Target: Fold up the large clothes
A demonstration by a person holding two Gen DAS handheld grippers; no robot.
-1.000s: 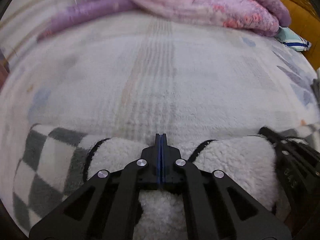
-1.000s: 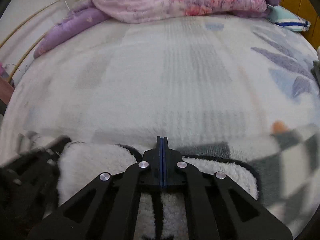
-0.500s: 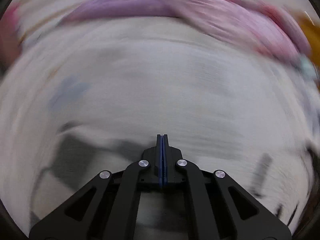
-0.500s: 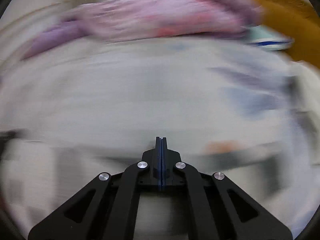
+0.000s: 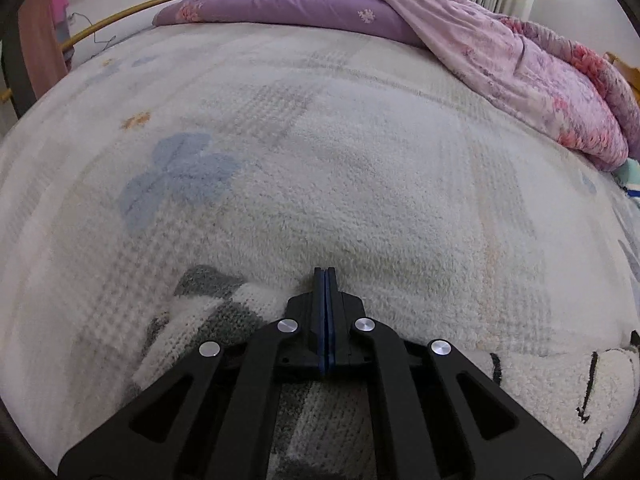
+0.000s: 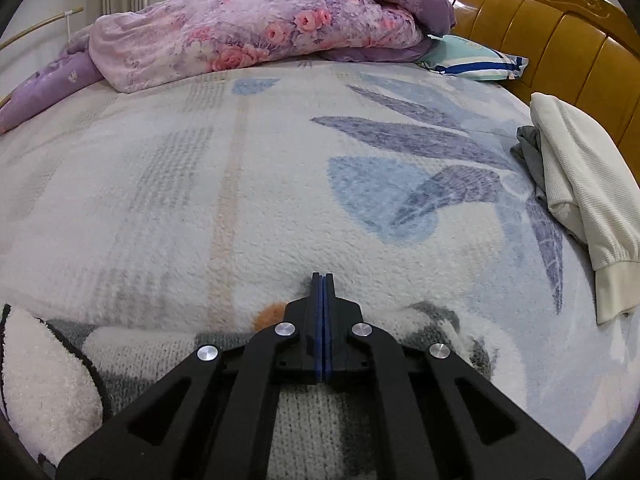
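Note:
A grey-and-white checked knit garment with a white fleece panel edged in black lies on the bed blanket. In the left wrist view its checked part (image 5: 200, 320) lies under and left of my left gripper (image 5: 325, 276), and the fleece (image 5: 560, 384) is at the lower right. In the right wrist view the checked knit (image 6: 160, 344) lies under my right gripper (image 6: 322, 280), with the fleece (image 6: 40, 380) at the lower left. Both grippers have their jaws pressed together, with nothing visible between the fingertips. Each is low over the garment's edge.
A pale patterned blanket (image 6: 280, 160) covers the bed. A bunched pink-purple quilt (image 6: 240, 28) lies at the far side, also in the left wrist view (image 5: 480, 52). A striped pillow (image 6: 472, 58), a wooden headboard (image 6: 560, 28) and a white garment (image 6: 580, 184) are at the right.
Both grippers swung apart, the left one leftward and the right one rightward, with heavy blur between. The fleece moved from under each gripper to the frame's side; checked knit is now underneath.

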